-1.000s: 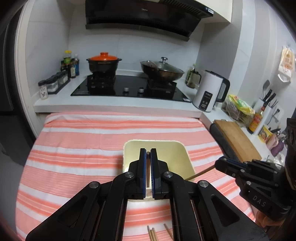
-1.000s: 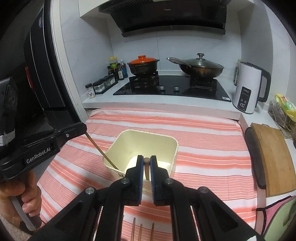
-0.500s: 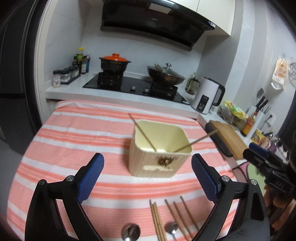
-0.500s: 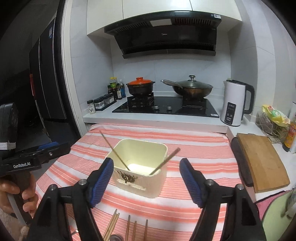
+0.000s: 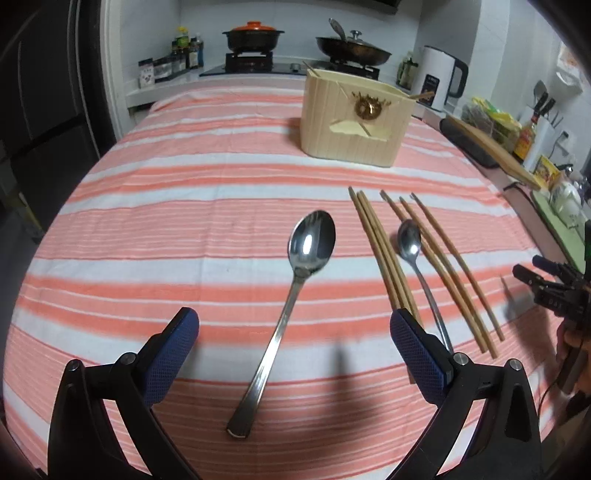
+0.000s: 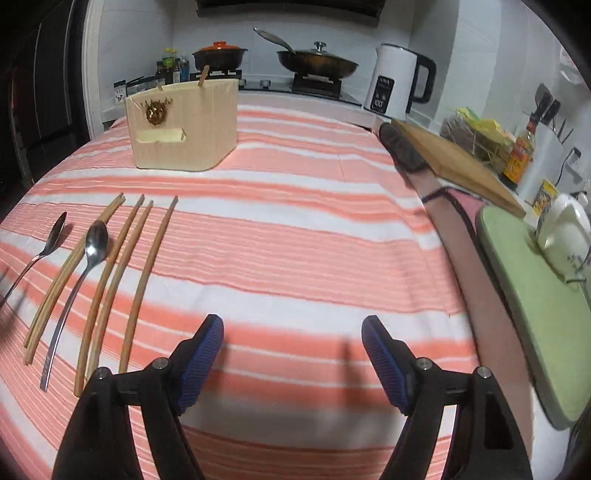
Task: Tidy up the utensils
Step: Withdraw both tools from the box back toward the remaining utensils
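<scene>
A cream utensil box stands on the striped cloth with two chopsticks leaning inside; it also shows in the right wrist view. A large steel spoon lies between the open jaws of my left gripper, low over the cloth. Right of it lie several wooden chopsticks and a smaller spoon. In the right wrist view the chopsticks and small spoon lie left of my open, empty right gripper, which also appears at the left view's right edge.
A stove with an orange-lidded pot and a wok is behind the table. A white kettle, a wooden cutting board, a green mat and bottles crowd the right counter.
Both grippers let go of a chopstick into the box, opened, then pulled back and dropped low over the cloth near the lying spoons and chopsticks.
</scene>
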Motion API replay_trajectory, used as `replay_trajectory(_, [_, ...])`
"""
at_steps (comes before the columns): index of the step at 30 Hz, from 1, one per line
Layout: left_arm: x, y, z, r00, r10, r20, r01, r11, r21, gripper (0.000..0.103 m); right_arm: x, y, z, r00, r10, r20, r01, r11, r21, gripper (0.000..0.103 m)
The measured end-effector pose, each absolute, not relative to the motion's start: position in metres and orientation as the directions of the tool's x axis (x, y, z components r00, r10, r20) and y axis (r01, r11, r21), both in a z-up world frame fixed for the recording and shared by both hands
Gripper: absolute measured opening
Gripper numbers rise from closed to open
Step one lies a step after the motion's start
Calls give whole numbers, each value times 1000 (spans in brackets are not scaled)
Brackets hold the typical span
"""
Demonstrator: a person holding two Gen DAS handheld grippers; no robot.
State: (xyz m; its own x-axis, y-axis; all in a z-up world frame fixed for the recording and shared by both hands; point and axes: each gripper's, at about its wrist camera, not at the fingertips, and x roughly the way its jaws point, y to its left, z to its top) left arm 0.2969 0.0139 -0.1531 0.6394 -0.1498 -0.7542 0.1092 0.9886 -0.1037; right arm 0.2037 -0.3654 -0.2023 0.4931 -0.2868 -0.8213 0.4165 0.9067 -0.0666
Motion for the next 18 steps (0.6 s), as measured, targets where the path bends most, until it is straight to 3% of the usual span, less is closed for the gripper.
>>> replay_trajectory(3, [292, 8, -165, 632, -189, -751, 126, 982, -142, 102, 205, -370, -213, 457, -283, -843, 439, 896, -63, 79])
replay_trajectory(12, [303, -11, -186, 643, -115, -757, 105, 993, -62, 102, 201, -374, -226, 452, -240, -859, 453, 891, -11, 80])
replay_trajectory(18, [311, -11, -203, 590, -71, -804, 98, 995, -17, 102, 203, -373, -230, 455, -210, -866, 436, 900, 10, 93])
